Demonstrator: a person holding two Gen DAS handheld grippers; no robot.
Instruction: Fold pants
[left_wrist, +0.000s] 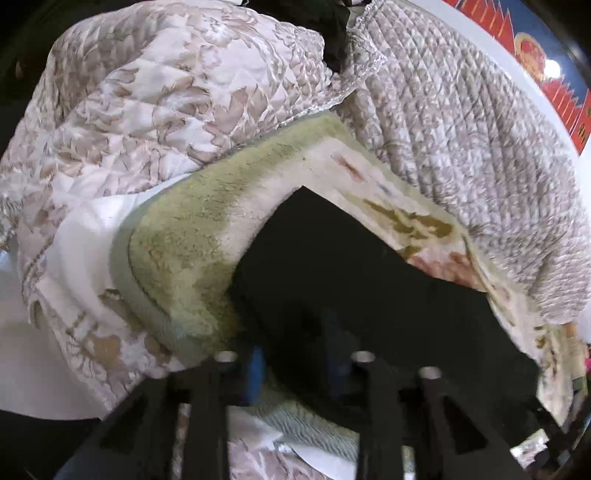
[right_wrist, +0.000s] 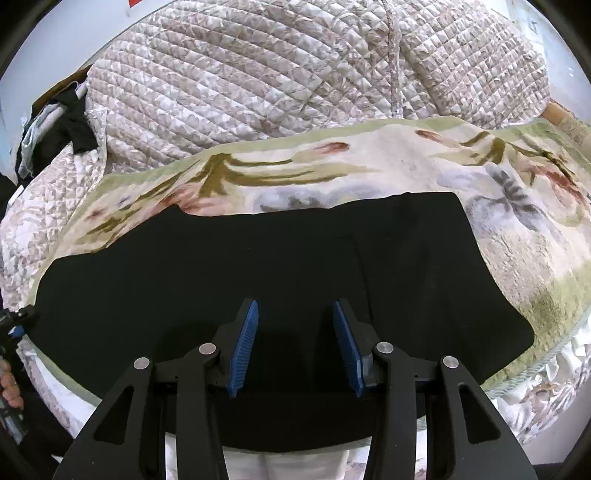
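Quilted bedspread (right_wrist: 280, 74) backs a floral blanket (right_wrist: 332, 166), apparently under black pants (right_wrist: 258, 258).

The right gripper (right_wrist: 295, 347) angles downward, its two blue ribbed pads (right_wrist: 243, 347) standing well apart with nothing pinched between them. The left gripper (left_wrist: 295, 373) also tips downward; its blue pads are blurred and partly hidden by black cloth, so its grip cannot be read. At the left edge of the right wrist view, a person's hand (right_wrist: 11, 387) wraps fingers around a dark handle.
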